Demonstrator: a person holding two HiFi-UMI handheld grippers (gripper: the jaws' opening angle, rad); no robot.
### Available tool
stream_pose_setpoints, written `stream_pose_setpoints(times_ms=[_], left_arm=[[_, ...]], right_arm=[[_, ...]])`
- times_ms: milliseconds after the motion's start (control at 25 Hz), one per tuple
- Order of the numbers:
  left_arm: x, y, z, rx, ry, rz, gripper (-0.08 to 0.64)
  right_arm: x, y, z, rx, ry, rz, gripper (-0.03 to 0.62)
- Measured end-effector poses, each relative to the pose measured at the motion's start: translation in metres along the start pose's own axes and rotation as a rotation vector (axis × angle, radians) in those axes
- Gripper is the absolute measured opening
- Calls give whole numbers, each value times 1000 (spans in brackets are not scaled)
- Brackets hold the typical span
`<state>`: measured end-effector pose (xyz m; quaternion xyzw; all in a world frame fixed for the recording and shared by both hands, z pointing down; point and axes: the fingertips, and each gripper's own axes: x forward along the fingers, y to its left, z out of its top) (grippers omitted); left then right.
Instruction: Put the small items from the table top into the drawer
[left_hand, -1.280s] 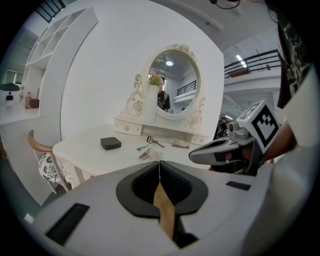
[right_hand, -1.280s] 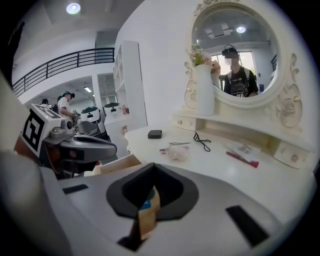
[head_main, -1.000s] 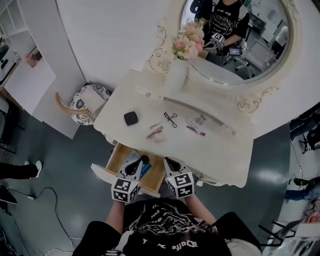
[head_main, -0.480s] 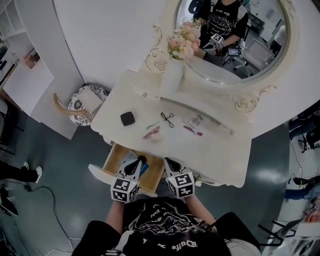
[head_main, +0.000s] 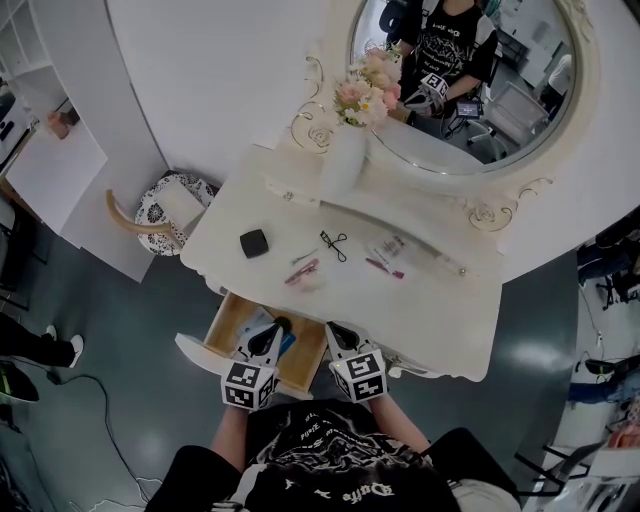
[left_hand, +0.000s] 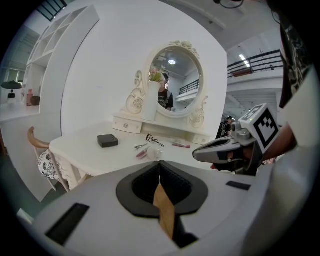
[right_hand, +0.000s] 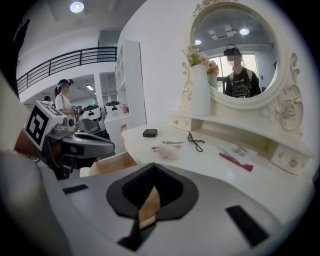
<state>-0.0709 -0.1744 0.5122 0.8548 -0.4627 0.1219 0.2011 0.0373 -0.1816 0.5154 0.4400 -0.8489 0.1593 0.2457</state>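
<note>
The drawer (head_main: 222, 322) is standing open under the desk's (head_main: 440, 310) near left edge. It is holding something pale and something blue, both partly covered by the left gripper (head_main: 274, 332) hovering above. The right gripper (head_main: 334, 332) is hovering just right of it. Both are keeping their jaws pressed together on nothing. Farther back on the desk are lying a black case (head_main: 254, 243), an eyelash curler (head_main: 336, 243), a pink tube (head_main: 303, 270) and a red pen (head_main: 385, 267).

head view looks steeply down; both tool views face the table (head_main: 440, 305).
</note>
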Motion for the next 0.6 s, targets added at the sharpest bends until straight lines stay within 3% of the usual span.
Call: stream_pose_setpoints(times_ms=[600], left_arm=[[13, 4, 12, 12, 7, -8, 17]], right_arm=[[11, -3, 4, 8, 14, 30, 9]])
